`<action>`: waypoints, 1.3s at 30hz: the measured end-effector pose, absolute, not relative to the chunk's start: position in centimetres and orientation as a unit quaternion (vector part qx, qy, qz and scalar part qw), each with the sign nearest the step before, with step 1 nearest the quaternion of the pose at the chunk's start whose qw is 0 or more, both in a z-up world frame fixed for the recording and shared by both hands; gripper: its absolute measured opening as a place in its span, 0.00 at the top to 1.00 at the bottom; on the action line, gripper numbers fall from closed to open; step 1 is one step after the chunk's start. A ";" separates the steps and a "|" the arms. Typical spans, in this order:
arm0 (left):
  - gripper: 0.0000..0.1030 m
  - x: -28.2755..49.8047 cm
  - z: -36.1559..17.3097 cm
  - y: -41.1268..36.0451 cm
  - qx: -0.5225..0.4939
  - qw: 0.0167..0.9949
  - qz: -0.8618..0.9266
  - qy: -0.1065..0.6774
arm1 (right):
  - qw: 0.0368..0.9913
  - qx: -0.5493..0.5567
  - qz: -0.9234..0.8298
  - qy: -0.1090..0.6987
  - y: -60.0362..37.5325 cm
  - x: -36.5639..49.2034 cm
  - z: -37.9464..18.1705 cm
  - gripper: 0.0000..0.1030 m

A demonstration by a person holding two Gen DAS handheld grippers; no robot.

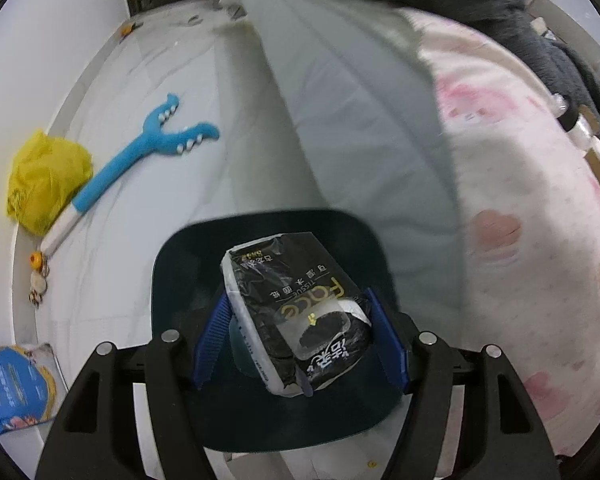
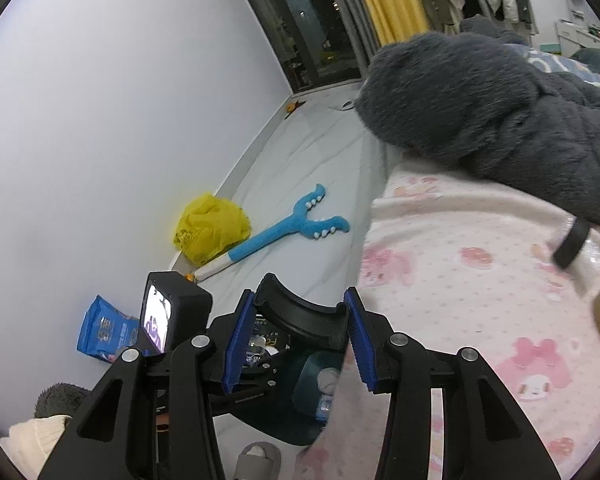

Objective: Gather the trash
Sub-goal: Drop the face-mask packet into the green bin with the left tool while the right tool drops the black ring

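Observation:
My left gripper (image 1: 300, 336) is shut on a black tissue pack (image 1: 296, 312), held over the opening of a dark bin (image 1: 268, 420). My right gripper (image 2: 300, 336) grips the bin's near rim (image 2: 300, 314) between its blue pads (image 2: 236, 348). The pack shows faintly inside the bin in the right wrist view (image 2: 266, 346). A crumpled yellow plastic bag (image 1: 44, 176) lies against the wall on the bed; it also shows in the right wrist view (image 2: 210, 226). A blue snack packet (image 1: 16, 388) lies at the bed's edge, also in the right wrist view (image 2: 106, 330).
A blue plush slingshot toy (image 1: 140, 152) lies on the grey sheet. A pink patterned blanket (image 1: 520, 220) and a dark fleece garment (image 2: 480, 100) fill the right. A white wall (image 2: 100, 120) bounds the left. A slipper (image 2: 258, 460) lies on the floor below.

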State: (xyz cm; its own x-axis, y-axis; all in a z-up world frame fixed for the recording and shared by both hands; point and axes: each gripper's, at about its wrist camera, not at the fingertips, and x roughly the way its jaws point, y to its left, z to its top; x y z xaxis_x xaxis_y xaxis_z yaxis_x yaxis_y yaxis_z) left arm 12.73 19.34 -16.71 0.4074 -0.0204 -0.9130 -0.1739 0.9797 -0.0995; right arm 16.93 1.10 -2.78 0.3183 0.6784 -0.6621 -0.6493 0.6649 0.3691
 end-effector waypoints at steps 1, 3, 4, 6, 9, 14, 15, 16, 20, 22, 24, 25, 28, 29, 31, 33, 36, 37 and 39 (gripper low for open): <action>0.33 12.7 -17.0 19.8 -0.094 0.830 0.048 0.547 | 0.809 0.014 0.411 0.420 1.7 16.8 -3.1 0.55; 0.33 12.3 -17.8 20.6 -0.101 0.822 0.052 0.558 | 0.804 0.008 0.414 0.426 2.4 16.9 -3.6 0.55; 0.33 12.2 -18.1 20.7 -0.103 0.820 0.053 0.561 | 0.803 0.005 0.414 0.429 2.8 16.7 -3.8 0.55; 0.33 11.8 -18.8 21.2 -0.108 0.812 0.053 0.571 | 0.799 0.000 0.416 0.434 3.4 16.5 -4.2 0.55; 0.33 11.1 -19.6 21.8 -0.109 0.802 0.052 0.585 | 0.793 -0.010 0.419 0.443 4.6 16.4 -4.9 0.55; 0.28 9.9 -20.5 22.9 -0.116 0.789 0.048 0.602 | 0.781 -0.026 0.423 0.459 6.4 16.1 -6.2 0.55; 0.25 9.6 -20.5 23.1 -0.117 0.789 0.048 0.602 | 0.778 -0.030 0.424 0.462 6.8 16.1 -6.5 0.55; 0.23 9.4 -20.4 23.4 -0.119 0.789 0.049 0.601 | 0.776 -0.035 0.424 0.466 7.3 16.0 -6.9 0.55; 0.22 8.6 -20.0 24.8 -0.132 0.793 0.056 0.593 | 0.769 -0.049 0.423 0.477 8.5 15.8 -8.0 0.55; 0.22 8.3 -19.6 25.4 -0.137 0.797 0.059 0.586 | 0.766 -0.056 0.421 0.482 9.0 15.8 -8.6 0.55; 0.22 8.0 -19.0 25.9 -0.140 0.802 0.061 0.577 | 0.763 -0.061 0.420 0.488 9.3 15.6 -9.1 0.55; 0.22 8.0 -18.7 26.2 -0.141 0.805 0.063 0.573 | 0.761 -0.065 0.420 0.490 9.8 15.4 -9.5 0.55; 0.22 7.7 -17.5 27.1 -0.146 0.817 0.065 0.553 | 0.756 -0.076 0.420 0.496 10.6 15.2 -10.3 0.55; 0.22 7.7 -17.1 27.3 -0.147 0.822 0.065 0.547 | 0.754 -0.079 0.421 0.498 10.9 15.1 -10.6 0.55; 0.22 7.5 -16.1 27.8 -0.150 0.831 0.065 0.532 | 0.751 -0.086 0.420 0.502 11.3 15.1 -11.0 0.55; 0.24 7.3 -15.2 28.0 -0.150 0.839 0.065 0.520 | 0.748 -0.091 0.421 0.505 11.6 15.1 -11.4 0.55; 0.27 7.0 -14.1 28.3 -0.147 0.848 0.066 0.504 | 0.742 -0.102 0.421 0.512 12.6 15.1 -12.4 0.55; 0.28 6.9 -13.7 28.4 -0.147 0.851 0.065 0.499 | 0.740 -0.105 0.421 0.514 12.9 15.1 -12.7 0.55; 0.30 6.7 -12.9 28.5 -0.147 0.857 0.063 0.490 | 0.737 -0.114 0.421 0.517 13.3 14.9 -13.3 0.55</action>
State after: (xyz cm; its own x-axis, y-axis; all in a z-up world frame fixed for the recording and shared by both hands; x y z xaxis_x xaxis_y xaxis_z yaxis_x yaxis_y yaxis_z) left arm 6.73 28.55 -12.94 0.5113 -0.0360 -0.8587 -0.2514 0.9491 -0.1895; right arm 14.90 13.32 -13.28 0.1116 0.5028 -0.8572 -0.7377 0.6199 0.2676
